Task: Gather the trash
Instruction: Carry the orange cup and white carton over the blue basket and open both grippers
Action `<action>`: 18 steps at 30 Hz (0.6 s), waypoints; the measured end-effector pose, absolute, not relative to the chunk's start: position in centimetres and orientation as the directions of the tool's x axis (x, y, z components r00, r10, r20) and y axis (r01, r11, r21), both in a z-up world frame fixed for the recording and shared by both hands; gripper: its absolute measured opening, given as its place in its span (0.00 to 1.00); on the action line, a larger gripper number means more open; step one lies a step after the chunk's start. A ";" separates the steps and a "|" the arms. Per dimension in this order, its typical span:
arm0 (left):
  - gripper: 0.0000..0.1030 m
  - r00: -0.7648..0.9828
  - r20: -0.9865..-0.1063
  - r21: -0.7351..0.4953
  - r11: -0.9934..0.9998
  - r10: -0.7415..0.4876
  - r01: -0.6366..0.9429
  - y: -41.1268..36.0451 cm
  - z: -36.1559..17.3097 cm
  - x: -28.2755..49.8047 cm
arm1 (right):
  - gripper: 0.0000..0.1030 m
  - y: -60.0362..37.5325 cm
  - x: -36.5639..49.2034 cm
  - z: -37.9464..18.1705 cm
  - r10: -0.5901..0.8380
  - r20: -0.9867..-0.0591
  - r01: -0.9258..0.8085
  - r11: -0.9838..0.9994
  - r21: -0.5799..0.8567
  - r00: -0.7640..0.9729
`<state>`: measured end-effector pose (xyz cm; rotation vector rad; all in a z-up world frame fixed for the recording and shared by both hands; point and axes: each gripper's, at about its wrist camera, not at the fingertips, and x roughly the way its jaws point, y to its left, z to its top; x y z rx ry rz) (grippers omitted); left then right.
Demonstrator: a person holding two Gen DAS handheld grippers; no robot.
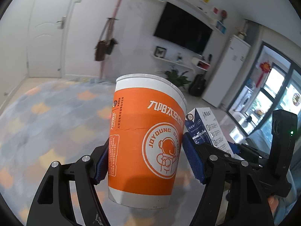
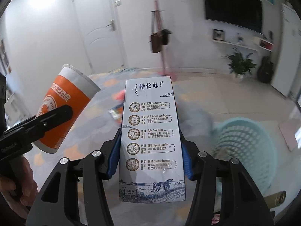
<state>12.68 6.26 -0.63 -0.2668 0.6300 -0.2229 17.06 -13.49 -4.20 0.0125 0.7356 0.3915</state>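
An orange and white paper cup (image 1: 143, 113) stands upright between the blue pads of my left gripper (image 1: 146, 141), which is shut on its lower half and holds it above the rug. My right gripper (image 2: 150, 133) is shut on a white and blue milk carton (image 2: 150, 113), its pads pressing on both long sides. In the right wrist view the cup (image 2: 64, 98) hangs tilted at the left, with a black finger (image 2: 52, 117) of the left gripper across it. The carton (image 1: 205, 128) shows just right of the cup in the left wrist view.
A teal mesh basket (image 2: 246, 146) stands on the floor at the lower right. A patterned rug (image 1: 47, 122) with blurred coloured litter (image 2: 116, 111) lies below. A pink coat stand (image 2: 161, 37), a potted plant (image 2: 239, 64) and a brass-coloured tube (image 2: 276, 197) are nearby. A person's hand (image 2: 22, 179) grips the left handle.
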 end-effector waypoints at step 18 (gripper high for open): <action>0.67 0.663 -0.611 -0.310 0.901 -0.433 0.304 -9.9 -3.8 20.7 | 0.49 -33.4 20.0 -9.6 0.159 -0.724 0.082 0.955 0.286 0.672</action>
